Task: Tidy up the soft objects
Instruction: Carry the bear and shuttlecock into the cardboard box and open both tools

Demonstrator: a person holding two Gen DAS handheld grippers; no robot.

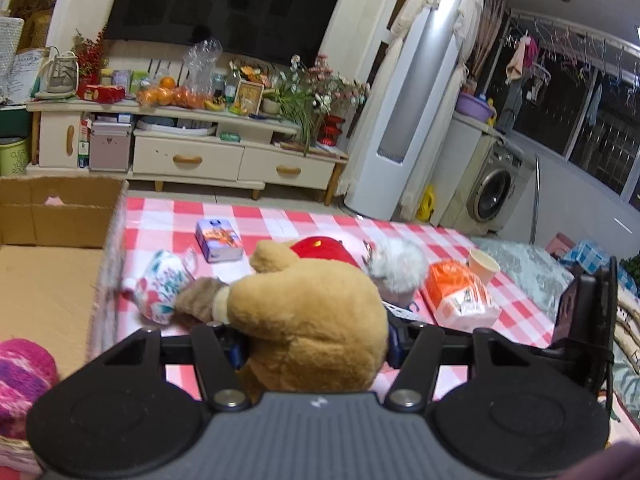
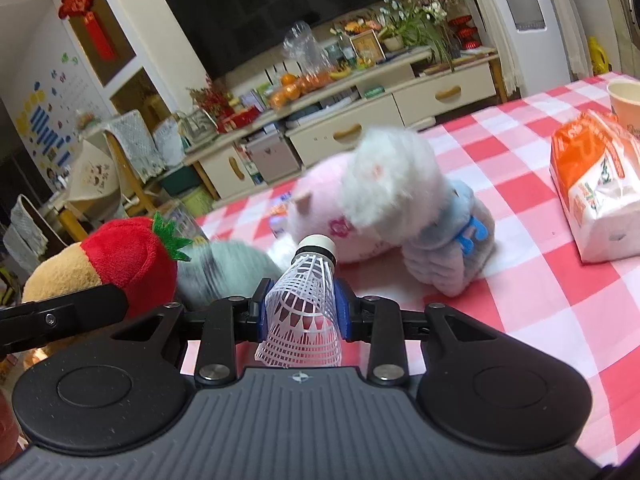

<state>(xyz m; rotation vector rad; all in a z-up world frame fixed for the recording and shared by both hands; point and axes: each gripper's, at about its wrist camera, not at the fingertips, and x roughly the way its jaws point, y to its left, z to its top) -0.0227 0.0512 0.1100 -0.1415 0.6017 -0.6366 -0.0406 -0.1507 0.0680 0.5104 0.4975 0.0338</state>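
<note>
In the left wrist view, the left tongs [image 1: 314,340] are clamping a tan plush bear [image 1: 304,320], its body bulging between the blue pads and filling the middle of the frame, held above the red-and-white checked desk [image 1: 520,304]. Past the bear, a red plush piece [image 1: 324,250], a floral fabric pouch [image 1: 160,286], a small printed box [image 1: 218,239], a fluffy white toy [image 1: 400,266], an orange-and-white tissue pack [image 1: 460,294] and a paper cup [image 1: 483,264] are lying on the cloth. An open cardboard box [image 1: 60,216] is sitting at the left, with a pink knitted item [image 1: 22,384] near its front corner.

In the right wrist view, the right tongs [image 2: 303,314] are pinching a white plastic shuttlecock [image 2: 306,304], cork end pointing forward. Beyond it, a white-and-pink plush animal [image 2: 384,200] is resting on the desk [image 2: 520,280], and a red strawberry plush [image 2: 136,256] is showing at the left, touching the bear [image 2: 60,276].
</note>
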